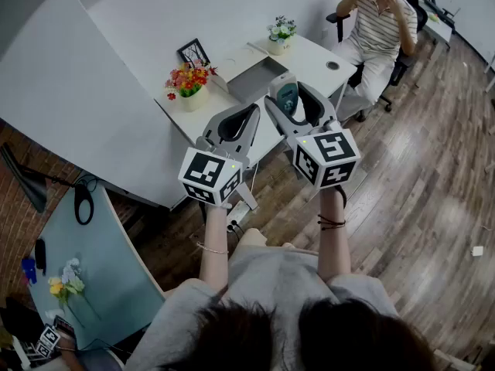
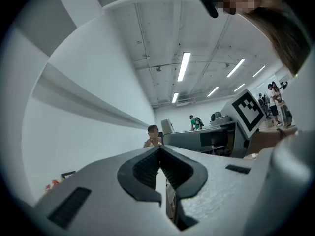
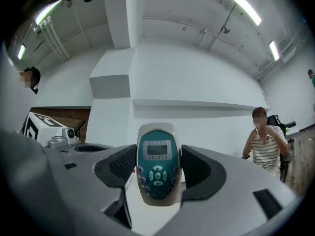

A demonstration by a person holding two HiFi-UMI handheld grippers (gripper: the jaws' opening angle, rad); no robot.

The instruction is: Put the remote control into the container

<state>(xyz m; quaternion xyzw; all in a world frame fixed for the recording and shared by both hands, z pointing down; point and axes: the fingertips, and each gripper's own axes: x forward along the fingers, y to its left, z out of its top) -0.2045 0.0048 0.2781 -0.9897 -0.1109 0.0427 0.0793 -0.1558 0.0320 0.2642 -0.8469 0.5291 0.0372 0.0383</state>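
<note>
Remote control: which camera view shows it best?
Right gripper view: the remote control faces the camera, screen and buttons clear, held in the right gripper. Head view shows only a small, steep glimpse of it; left gripper view misses it.

White desk (image 1: pixel 317 52): stood at upper centre of the head view, against the pale wall.
Flower pot (image 1: pixel 189 83): sat on the desk's left corner, with red and orange blooms.
Picture frame (image 1: pixel 193 52): leaned just behind the flower pot.
Small plant (image 1: pixel 280 33): sat at the desk's far edge.
Seated person (image 1: pixel 379 25): sat at upper right, in a striped shirt.
Wooden floor (image 1: pixel 418 207): filled the right side.
Teal table (image 1: pixel 108 261): lay at lower left.
</note>
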